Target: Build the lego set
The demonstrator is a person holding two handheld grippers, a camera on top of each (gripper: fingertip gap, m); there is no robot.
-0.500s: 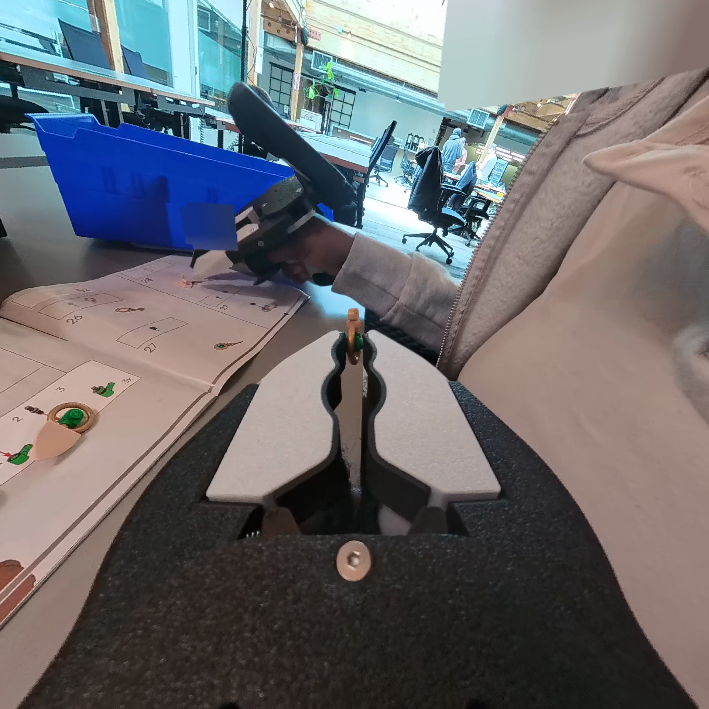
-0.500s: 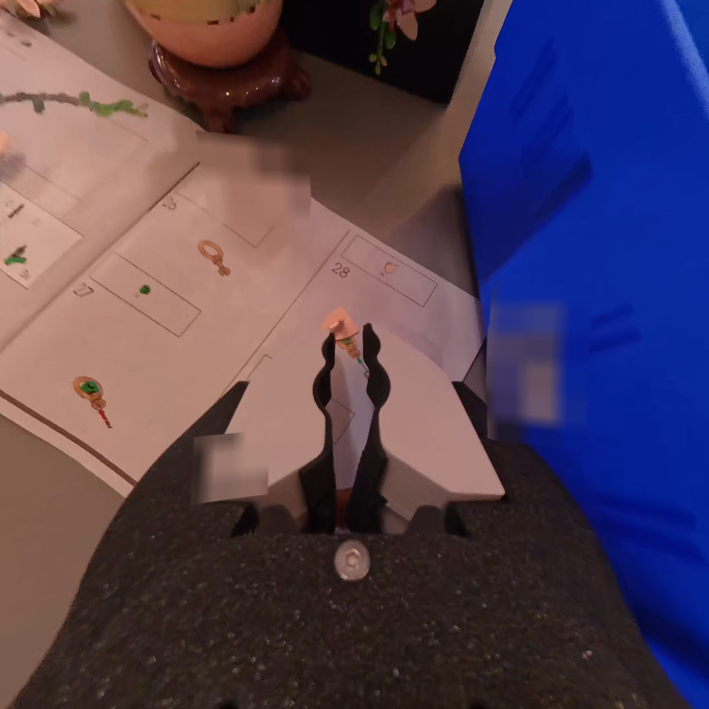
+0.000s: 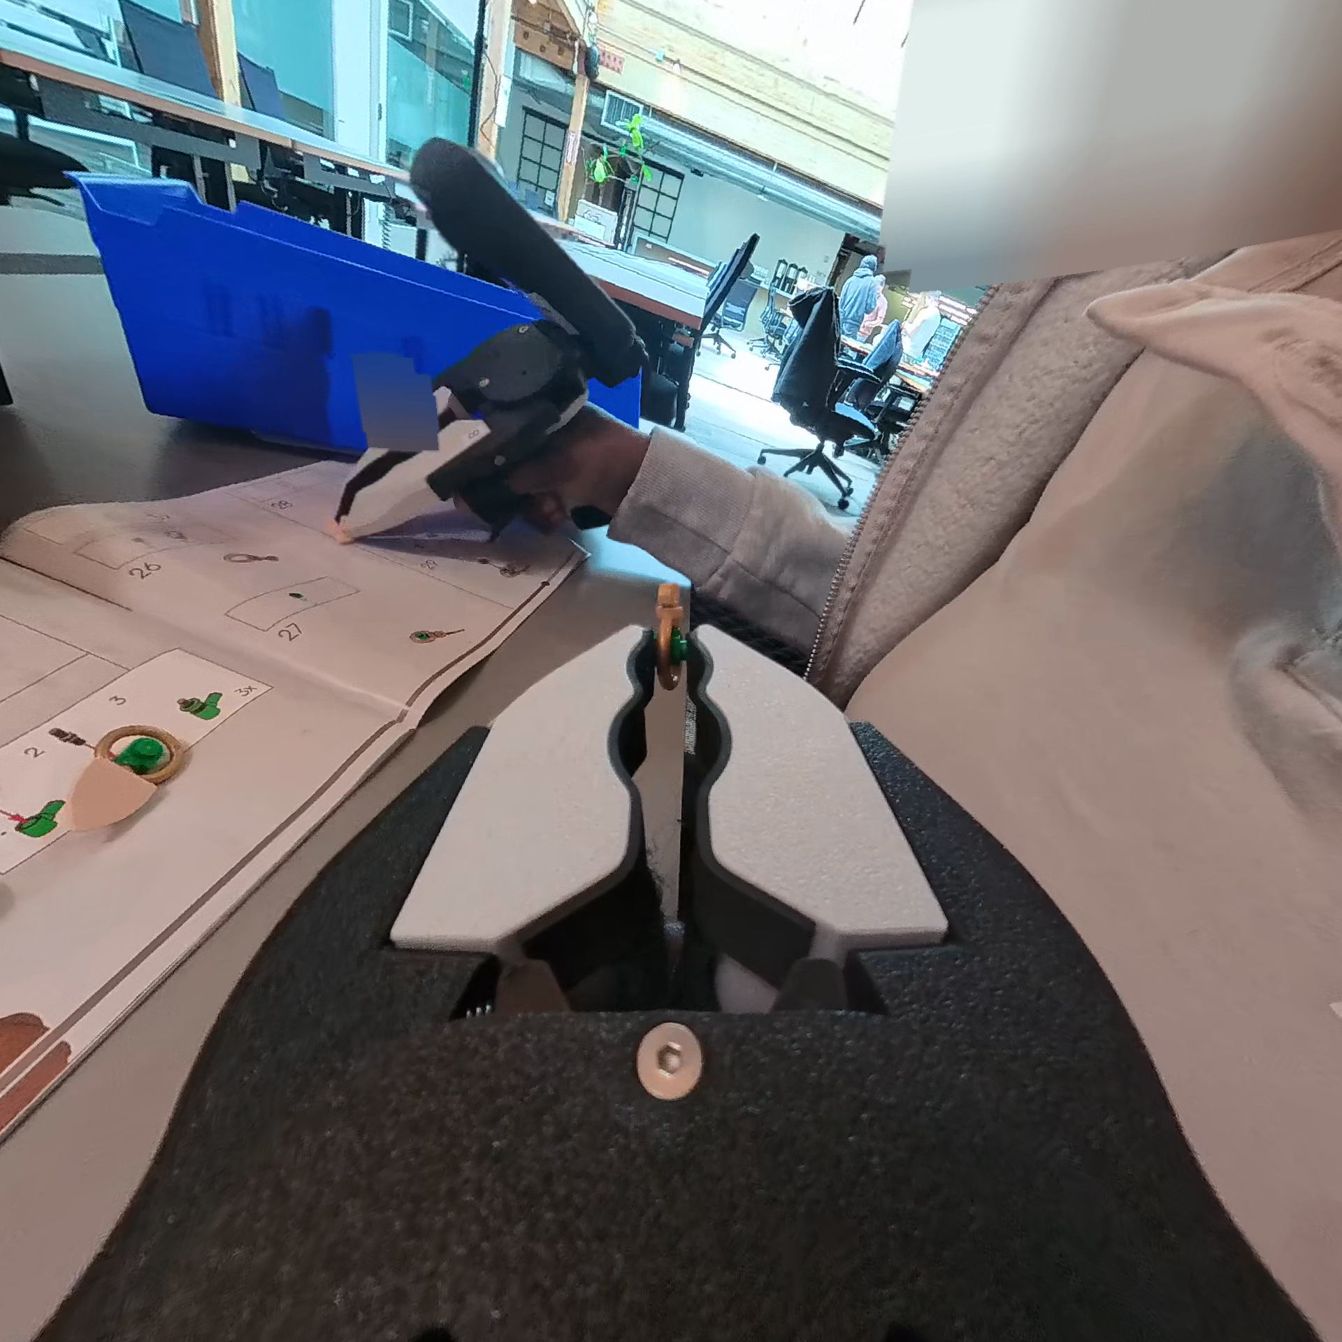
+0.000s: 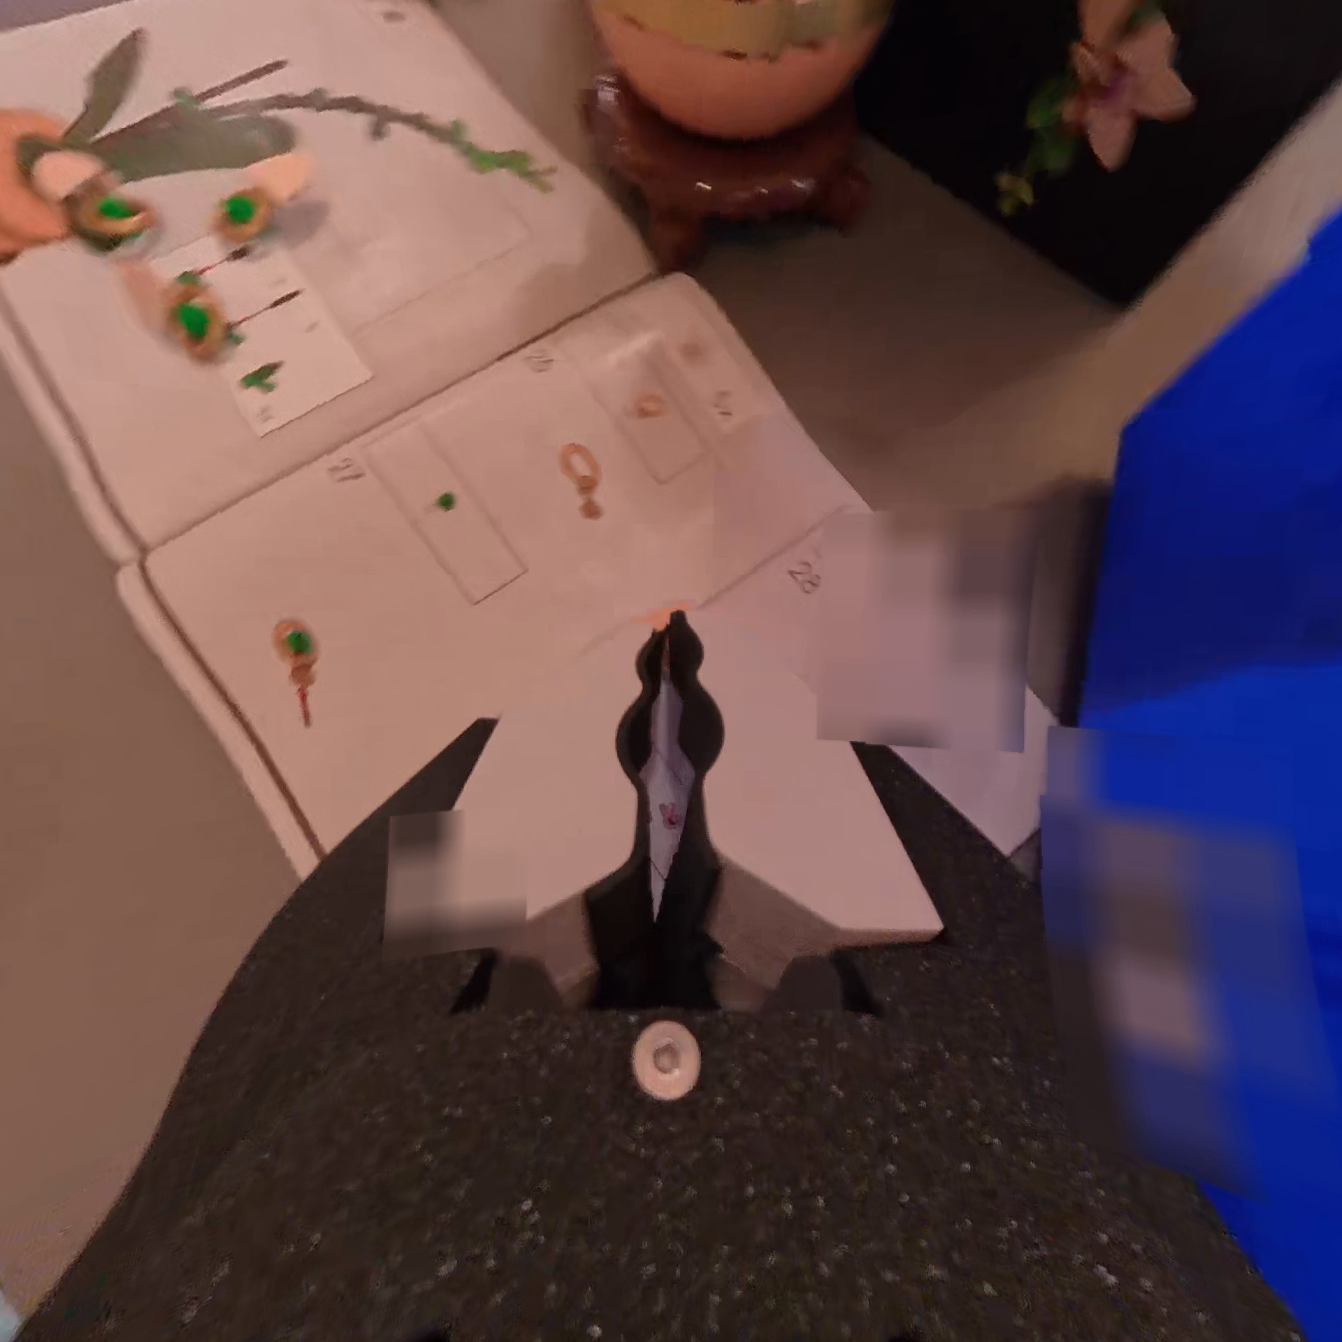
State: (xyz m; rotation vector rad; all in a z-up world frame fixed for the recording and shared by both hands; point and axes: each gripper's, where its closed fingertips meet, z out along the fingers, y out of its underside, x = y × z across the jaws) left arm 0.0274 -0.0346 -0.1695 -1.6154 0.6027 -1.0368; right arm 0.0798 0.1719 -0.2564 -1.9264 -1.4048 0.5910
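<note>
Left gripper (image 3: 668,643) clamps your ring piece (image 3: 667,653) upright, ready for joining; right gripper (image 4: 669,630) ahead pinches a petal (image 4: 657,617) off the booklet (image 4: 436,581).

Left wrist view low, level across table; right wrist view steeply down, close; both share instruction booklet (image 3: 218,653) (image 4: 436,508).

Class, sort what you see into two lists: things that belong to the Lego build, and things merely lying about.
Belongs:
- gold ring piece in left claw
- pink petal piece at right claw
- instruction booklet
- blue bin

Lying about:
- office chairs
- hoodie
</note>
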